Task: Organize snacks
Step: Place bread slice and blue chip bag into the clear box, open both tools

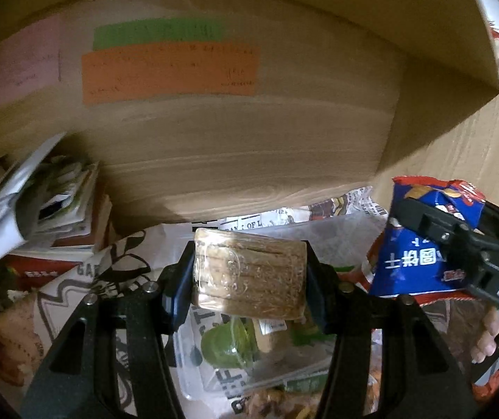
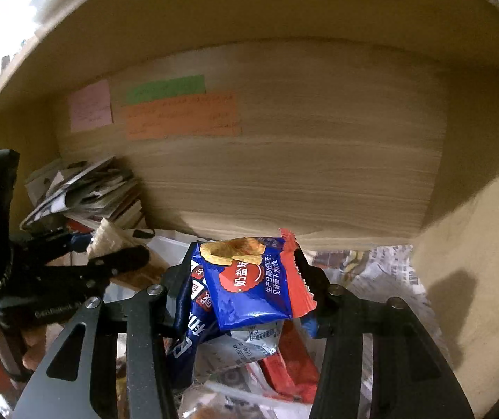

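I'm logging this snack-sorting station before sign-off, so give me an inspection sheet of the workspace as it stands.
Surface: newspaper lining on the shelf floor.
Job's things: wrapped cracker stack; blue biscuit packets; clear plastic tray holding green jelly cups.
Clutter: leaning pile of papers at back left.
Grippers: left tool shut on the cracker stack; right tool shut on the blue packets.
Cables: nothing seen.
Surroundings: wooden back panel with pink, green and orange notes.

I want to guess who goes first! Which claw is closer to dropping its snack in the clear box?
Probably left. The left claw holds the clear-wrapped brown cracker stack right above the clear plastic box; the right claw holds blue-and-red cracker packets off to the side.
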Demonstrator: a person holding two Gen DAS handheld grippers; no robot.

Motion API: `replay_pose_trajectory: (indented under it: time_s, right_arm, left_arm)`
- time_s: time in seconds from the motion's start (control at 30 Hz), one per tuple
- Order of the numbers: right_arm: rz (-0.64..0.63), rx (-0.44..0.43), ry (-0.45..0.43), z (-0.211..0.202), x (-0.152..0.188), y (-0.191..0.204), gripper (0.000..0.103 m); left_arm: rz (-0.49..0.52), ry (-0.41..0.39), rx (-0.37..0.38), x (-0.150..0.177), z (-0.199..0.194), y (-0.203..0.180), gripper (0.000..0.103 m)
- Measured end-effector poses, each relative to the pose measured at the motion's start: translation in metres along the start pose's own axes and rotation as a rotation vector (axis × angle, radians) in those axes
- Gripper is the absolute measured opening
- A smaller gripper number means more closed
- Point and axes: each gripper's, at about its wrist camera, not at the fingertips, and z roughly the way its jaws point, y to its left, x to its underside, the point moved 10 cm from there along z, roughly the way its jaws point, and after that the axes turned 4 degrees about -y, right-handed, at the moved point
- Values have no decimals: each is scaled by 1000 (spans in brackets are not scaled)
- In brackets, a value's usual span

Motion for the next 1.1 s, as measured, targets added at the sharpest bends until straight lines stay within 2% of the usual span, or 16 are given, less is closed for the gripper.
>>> replay_pose_trajectory:
  time_s: [0.27, 0.4, 0.47, 0.5, 0.57, 0.67, 0.97, 1.1]
  right_arm:
    - [-15, 27, 86, 41, 14, -7, 45]
    - [-33, 18, 125, 47, 20, -5, 45]
    - [-59, 30, 129, 46, 21, -2, 49]
    - [-66, 30, 133, 46, 22, -2, 51]
    - [-71, 27, 134, 43, 23, 1, 64]
    - [-88, 26, 127, 37, 23, 4, 69]
    - [-80, 35, 82, 3, 17, 7, 71]
    - [-67, 30, 70, -16, 19, 7, 72]
  left_arm:
    - [-11, 61, 5, 13, 30, 2, 55]
    - [-2, 89, 1, 21, 38, 2, 55]
    - [-8, 86, -12, 22, 37, 5, 55]
    - [-10, 84, -15, 22, 35, 6, 57]
    - [-18, 83, -14, 22, 31, 8, 58]
    - [-28, 78, -15, 23, 24, 12, 60]
    - [-17, 33, 4, 24, -24, 5, 65]
    - [12, 13, 12, 29, -48, -6, 75]
